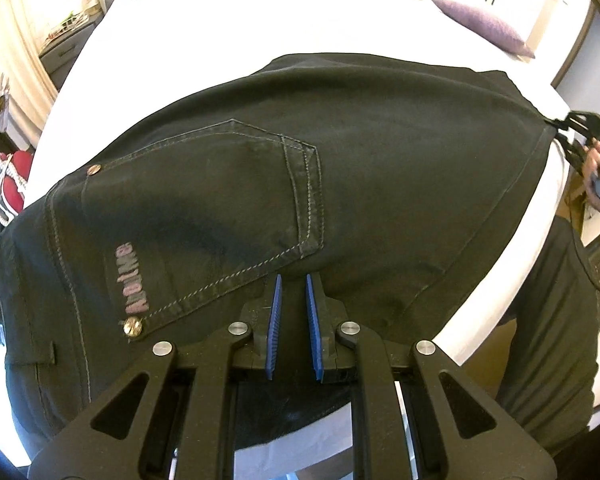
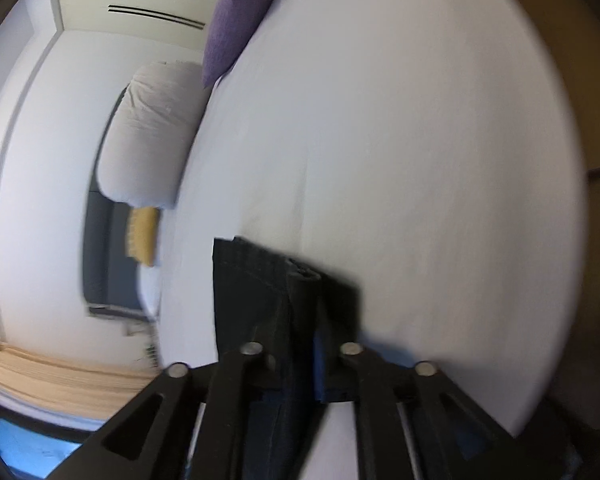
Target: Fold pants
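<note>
Right hand-held gripper point(image 2: 300, 344) pinches the pants point(image 1: 260, 184) hem; left hand-held gripper point(image 1: 294, 304) stands slightly spread at the seat, gripping nothing. Pants lie legs-together along the bed point(image 1: 220, 40) edge; crosswise folds judged outstanding.

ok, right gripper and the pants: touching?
Touching. In the right wrist view the right gripper is clamped on a fold of the dark pants, with fabric running between its fingers. The left wrist view shows it at the hem.

Dark olive-black pants point(image 1: 340, 152) with pale stitching and pink lettering point(image 1: 134, 280) lie on a white bed point(image 1: 204, 24), beside a purple cushion point(image 1: 484, 26) and blue-padded fingers point(image 1: 275, 328)
</note>
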